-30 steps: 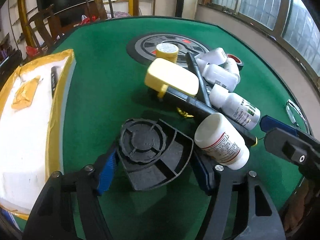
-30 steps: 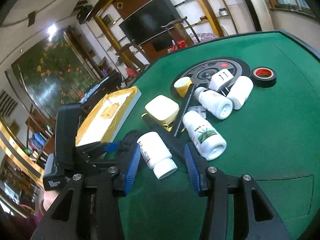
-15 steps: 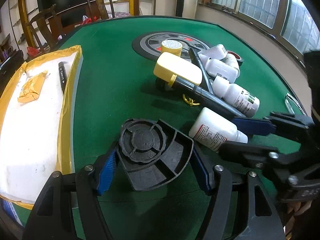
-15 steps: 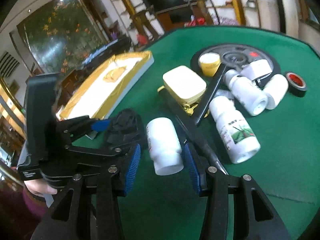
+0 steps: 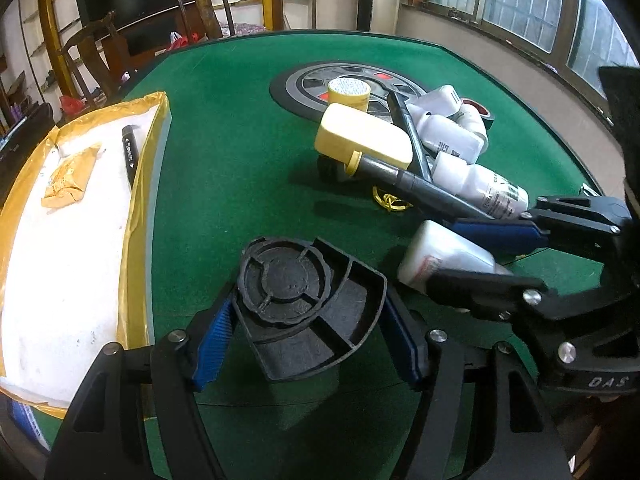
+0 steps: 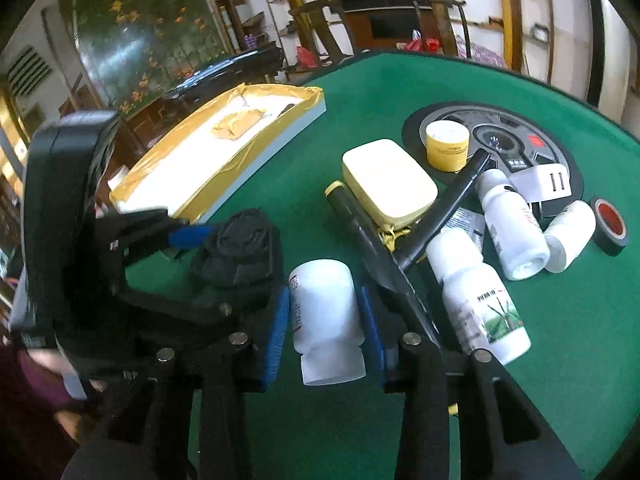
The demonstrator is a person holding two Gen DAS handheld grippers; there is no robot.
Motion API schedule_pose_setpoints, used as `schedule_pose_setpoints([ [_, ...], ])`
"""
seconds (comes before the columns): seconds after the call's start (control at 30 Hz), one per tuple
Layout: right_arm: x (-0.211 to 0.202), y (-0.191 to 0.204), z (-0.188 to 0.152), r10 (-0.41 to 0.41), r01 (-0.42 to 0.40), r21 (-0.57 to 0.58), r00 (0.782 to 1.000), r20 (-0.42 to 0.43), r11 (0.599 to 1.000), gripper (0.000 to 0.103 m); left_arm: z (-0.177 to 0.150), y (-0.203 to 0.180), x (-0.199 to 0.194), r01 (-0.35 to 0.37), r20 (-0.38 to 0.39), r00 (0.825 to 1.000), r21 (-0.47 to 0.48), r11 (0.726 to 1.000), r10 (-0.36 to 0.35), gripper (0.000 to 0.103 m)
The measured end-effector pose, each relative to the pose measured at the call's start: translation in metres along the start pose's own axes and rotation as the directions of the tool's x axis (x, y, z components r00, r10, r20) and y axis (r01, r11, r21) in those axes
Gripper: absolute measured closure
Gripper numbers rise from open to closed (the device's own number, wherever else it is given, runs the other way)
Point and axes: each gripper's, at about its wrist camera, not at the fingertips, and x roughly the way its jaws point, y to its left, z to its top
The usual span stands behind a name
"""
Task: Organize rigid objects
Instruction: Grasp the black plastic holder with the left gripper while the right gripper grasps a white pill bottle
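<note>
Bottles, boxes and pens lie in a loose heap on the green table [image 5: 240,92]. Nearest the cameras, a white pill bottle [image 6: 326,322] lies on its side on the felt, cap end toward the right wrist camera, and sits between the two blue pads of the right gripper [image 6: 324,320]. Its jaws have just been closing, and the pads now press against the bottle's sides, so the claw grips it. From the left wrist view the same bottle [image 5: 444,252] shows between the right gripper's fingers, which reach in from the right edge.

The left gripper [image 5: 308,328] holds a black plastic part [image 5: 304,300], a wedge-shaped piece with a round ribbed disc on top; both blue pads touch its sides, so this claw is closed on it. In the right wrist view the part [image 6: 240,248] sits just left of the pill bottle.

Beyond these, a pale yellow box [image 6: 388,184] rests on top of a long dark pen [image 6: 368,236], and a second dark pen [image 6: 448,216] crosses over it. A white bottle with a green plant label [image 6: 480,300] lies just right of the pens. Two more white bottles [image 6: 512,228] lie near a roll of black tape with a red core [image 6: 610,226]. A small yellow jar [image 6: 446,144] stands upright on a round grey and black panel [image 6: 532,136] set in the table.

At the left, a white tray with yellow taped edges [image 5: 140,216] lies on the table. A black marker [image 5: 130,152] and a crumpled piece of yellow tape [image 5: 68,180] lie in it.
</note>
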Motion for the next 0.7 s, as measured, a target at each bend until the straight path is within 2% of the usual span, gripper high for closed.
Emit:
schedule_pose_setpoints([
  [0.2,0.006,-0.012,-0.004,0.063,-0.060,0.052,0.997,-0.044,0.997,0.071,0.002,0.002,0.001,0.000,0.000,1.000,0.000,1.000,0.000,0.035],
  [0.37,0.005,-0.013,-0.004,0.096,-0.093,0.096,0.995,-0.034,0.991,0.071,0.002,0.002,0.001,0.003,0.002,1.000,0.001,1.000,-0.003,0.036],
  [0.47,0.003,-0.014,-0.004,0.137,-0.136,0.116,0.991,0.000,0.984,0.071,0.002,0.004,0.001,0.030,0.010,0.999,-0.003,1.000,-0.030,0.036],
  [0.7,-0.011,-0.017,-0.001,0.122,-0.135,0.133,0.987,0.100,0.982,0.071,-0.001,0.003,-0.005,0.045,0.041,0.998,0.000,0.999,-0.045,0.036],
])
